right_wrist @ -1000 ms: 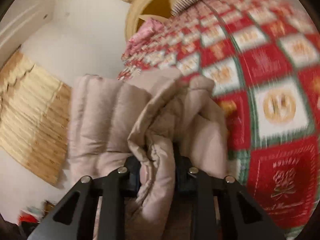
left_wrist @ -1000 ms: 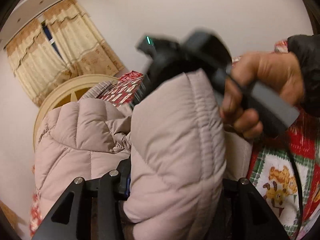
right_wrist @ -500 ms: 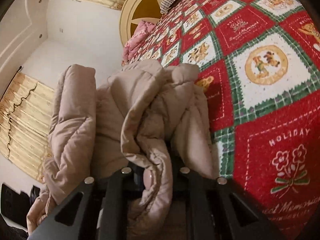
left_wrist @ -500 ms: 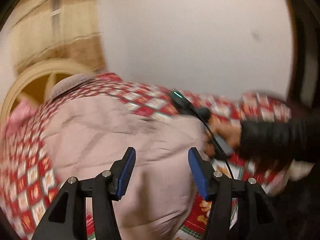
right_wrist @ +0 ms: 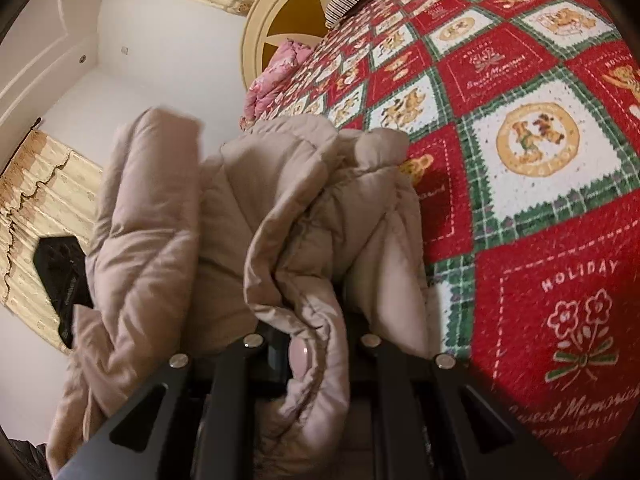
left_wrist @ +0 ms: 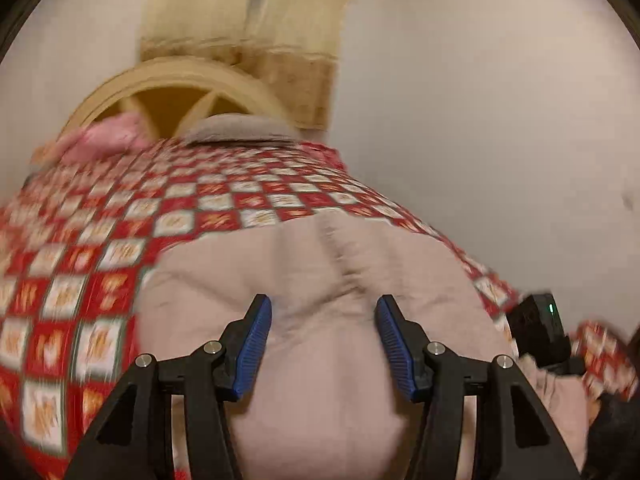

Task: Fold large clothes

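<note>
A beige puffer jacket point(left_wrist: 248, 264) lies bunched on a red, white and green holiday quilt point(left_wrist: 80, 260). My left gripper point(left_wrist: 323, 304) hovers over the jacket, open, with both blue pads bare and nothing pinched between them. In the right wrist view my right gripper point(right_wrist: 308, 320) is shut on a thick fold of the jacket point(right_wrist: 160, 220); the fabric hides its fingertips. That fold drapes over the jaws, and the rest of the jacket hangs to the left beside the quilt point(right_wrist: 540, 140). The right gripper's black body point(left_wrist: 538, 332) shows at the jacket's right edge.
A round cream headboard point(left_wrist: 176, 92) stands at the bed's far end, with a pink pillow point(left_wrist: 104, 140) and a grey pillow point(left_wrist: 240, 130) against it. Yellow curtains point(left_wrist: 248, 20) hang behind. A dark sleeve point(left_wrist: 616, 432) sits at the lower right. A black object point(right_wrist: 60, 280) is by the curtain.
My left gripper let go of the jacket fold, opened, rose and rolled level, now looking down the bed. The right gripper kept its hold and stayed almost still.
</note>
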